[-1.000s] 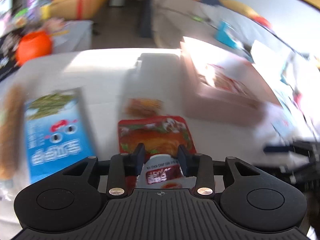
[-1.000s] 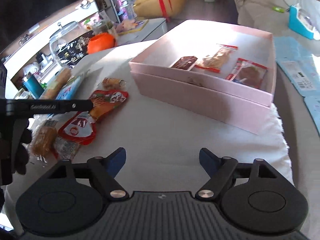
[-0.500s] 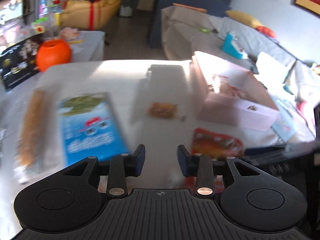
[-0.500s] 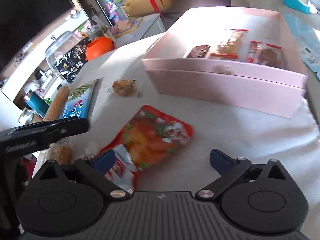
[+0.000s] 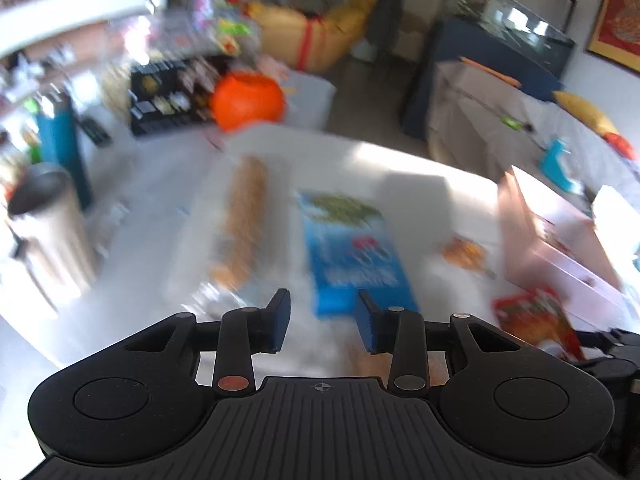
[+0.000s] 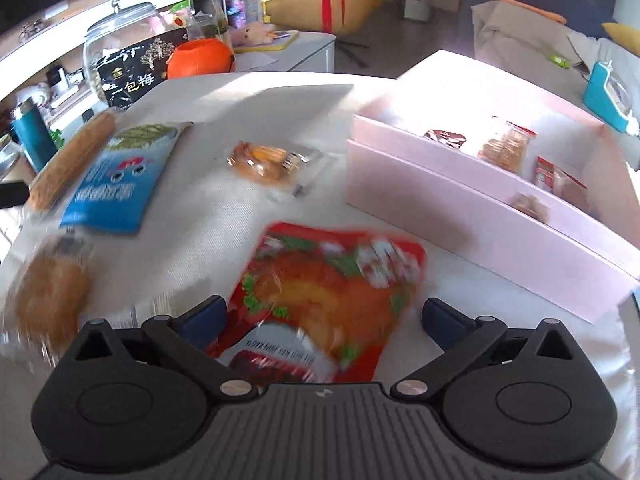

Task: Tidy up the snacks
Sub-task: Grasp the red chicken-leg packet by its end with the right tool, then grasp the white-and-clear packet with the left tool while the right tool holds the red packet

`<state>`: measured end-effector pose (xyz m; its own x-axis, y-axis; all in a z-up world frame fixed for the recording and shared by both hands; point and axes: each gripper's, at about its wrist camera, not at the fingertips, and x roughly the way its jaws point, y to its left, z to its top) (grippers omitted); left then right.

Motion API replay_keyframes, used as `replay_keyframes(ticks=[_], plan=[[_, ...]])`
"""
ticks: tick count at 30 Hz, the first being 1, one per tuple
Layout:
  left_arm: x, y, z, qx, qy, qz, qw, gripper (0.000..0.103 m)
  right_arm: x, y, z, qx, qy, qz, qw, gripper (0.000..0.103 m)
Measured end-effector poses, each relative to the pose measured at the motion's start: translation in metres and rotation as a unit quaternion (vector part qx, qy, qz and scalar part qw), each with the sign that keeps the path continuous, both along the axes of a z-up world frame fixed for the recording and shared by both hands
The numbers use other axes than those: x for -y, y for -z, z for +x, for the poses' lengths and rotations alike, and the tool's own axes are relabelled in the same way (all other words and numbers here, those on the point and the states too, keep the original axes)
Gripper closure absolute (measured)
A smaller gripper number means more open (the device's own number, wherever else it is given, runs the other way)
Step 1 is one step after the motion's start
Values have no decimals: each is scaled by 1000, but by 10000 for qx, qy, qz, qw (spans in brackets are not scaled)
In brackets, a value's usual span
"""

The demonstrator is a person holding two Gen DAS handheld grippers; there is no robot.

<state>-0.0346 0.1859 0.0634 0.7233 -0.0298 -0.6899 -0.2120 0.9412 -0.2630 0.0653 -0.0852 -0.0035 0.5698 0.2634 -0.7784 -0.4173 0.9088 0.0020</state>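
Between the wide-open right gripper (image 6: 323, 316), flat glossy red snack pouch (image 6: 332, 300), chicken picture, unheld

I'm seeing my left hand-held gripper (image 5: 322, 322) letting go of the red packet (image 6: 328, 300), swinging away toward the blue bag (image 5: 352, 252); my right hand-held gripper (image 6: 322, 320) is spreading wide, straddling that packet.

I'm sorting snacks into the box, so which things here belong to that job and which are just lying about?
Job: red pouch, blue bag, bun, long roll, pink box, right gripper.

Lying about: orange pumpkin, glass jar, teal bottle.
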Motion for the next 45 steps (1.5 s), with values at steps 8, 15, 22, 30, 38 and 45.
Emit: replay_keyframes(ticks=[8, 15, 22, 30, 38, 45], plan=[[75, -5, -2, -41, 1713, 337, 9846, 63, 75, 0, -17, 69, 459, 85, 9989, 0], [140, 22, -3, -629, 2934, 1440, 9430, 54, 87, 4, -27, 311, 453, 156, 9984, 0], [130, 26, 5, -626, 2579, 1726, 9486, 54, 80, -15, -26, 408, -95, 506, 9978, 0], [113, 7, 8, -267, 2563, 988, 9612, 57, 33, -25, 14, 678, -1223, 156, 9901, 0], [94, 12, 25, -253, 2229, 794, 9713, 58, 35, -6, 22, -331, -1242, 697, 9893, 0], [107, 21, 32, -381, 2500, 883, 9634, 57, 22, -2, -14, -53, -953, 136, 9953, 0]])
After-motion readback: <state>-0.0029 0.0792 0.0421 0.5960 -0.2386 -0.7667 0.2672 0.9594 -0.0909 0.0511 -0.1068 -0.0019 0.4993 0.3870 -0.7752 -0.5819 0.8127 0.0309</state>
